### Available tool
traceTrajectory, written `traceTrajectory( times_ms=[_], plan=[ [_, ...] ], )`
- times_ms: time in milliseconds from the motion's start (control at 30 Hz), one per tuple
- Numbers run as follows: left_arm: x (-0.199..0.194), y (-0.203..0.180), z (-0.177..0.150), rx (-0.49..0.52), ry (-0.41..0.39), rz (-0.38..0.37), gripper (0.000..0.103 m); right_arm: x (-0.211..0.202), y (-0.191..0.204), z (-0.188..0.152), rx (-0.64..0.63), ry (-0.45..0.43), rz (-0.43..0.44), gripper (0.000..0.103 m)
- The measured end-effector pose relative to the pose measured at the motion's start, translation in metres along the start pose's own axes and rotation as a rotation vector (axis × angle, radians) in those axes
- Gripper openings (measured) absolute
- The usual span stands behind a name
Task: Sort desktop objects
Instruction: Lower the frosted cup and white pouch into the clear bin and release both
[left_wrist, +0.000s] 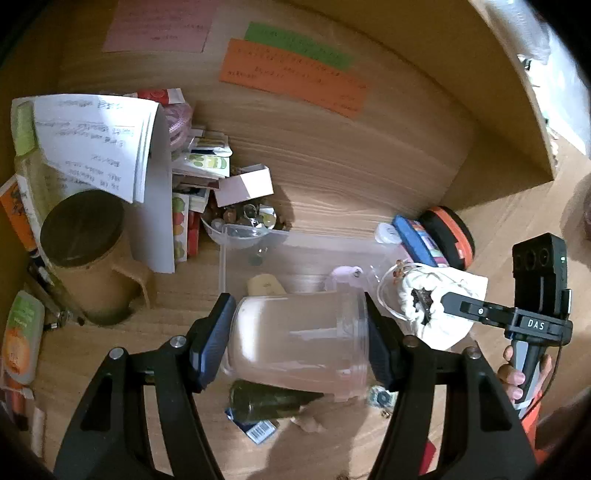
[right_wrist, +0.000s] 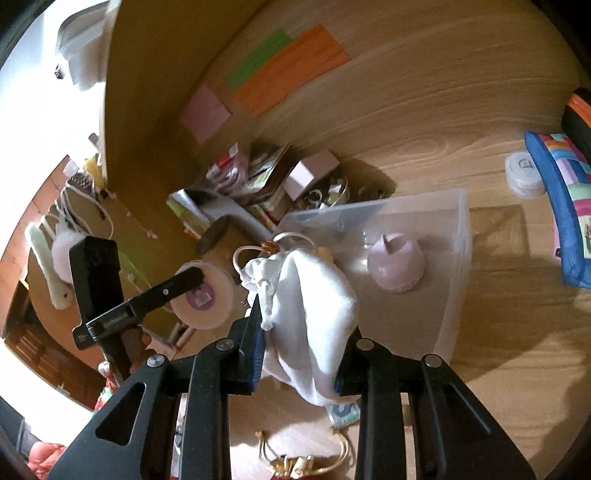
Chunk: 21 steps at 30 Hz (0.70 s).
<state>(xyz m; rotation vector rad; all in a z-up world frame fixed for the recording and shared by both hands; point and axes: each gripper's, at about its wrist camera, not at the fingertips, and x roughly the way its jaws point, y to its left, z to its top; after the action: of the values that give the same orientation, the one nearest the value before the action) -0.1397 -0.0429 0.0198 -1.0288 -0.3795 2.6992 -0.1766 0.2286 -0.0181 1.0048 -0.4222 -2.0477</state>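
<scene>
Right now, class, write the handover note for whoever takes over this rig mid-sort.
Left claw: shut on the clear plastic jar, held sideways above the desk.
Right claw: shut on the white drawstring pouch, lifted beside the clear bin.
Done: a pink dome-shaped item sits in the bin.
Left: place jar and pouch; the card pile and the mug remain unsorted.

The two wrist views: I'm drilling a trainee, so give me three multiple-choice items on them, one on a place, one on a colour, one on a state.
1. Where is the pink dome-shaped object?
A. in the clear bin
B. on the papers
C. in the mug

2. What colour is the longest paper strip on the back board?
A. blue
B. orange
C. black

3. How is the right gripper?
A. open, empty
B. out of view
C. shut on the white pouch

Answers:
A, the pink dome-shaped object sits inside the clear bin.
B, the paper strip is orange.
C, the right gripper pinches the white pouch.
</scene>
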Motion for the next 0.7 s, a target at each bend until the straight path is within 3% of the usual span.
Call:
traceTrajectory(
  times_ms=[367,700],
  plan=[
    [0.046,-0.003,0.008,0.036,0.062,0.046,0.065,0.025,-0.019,0.015,0.011,0.031,-0.022,0.025],
    [0.081,0.004,0.001,0.039,0.119,0.077,0.065,0.049,-0.017,0.011,-0.084,0.068,-0.156,0.028]
  ],
)
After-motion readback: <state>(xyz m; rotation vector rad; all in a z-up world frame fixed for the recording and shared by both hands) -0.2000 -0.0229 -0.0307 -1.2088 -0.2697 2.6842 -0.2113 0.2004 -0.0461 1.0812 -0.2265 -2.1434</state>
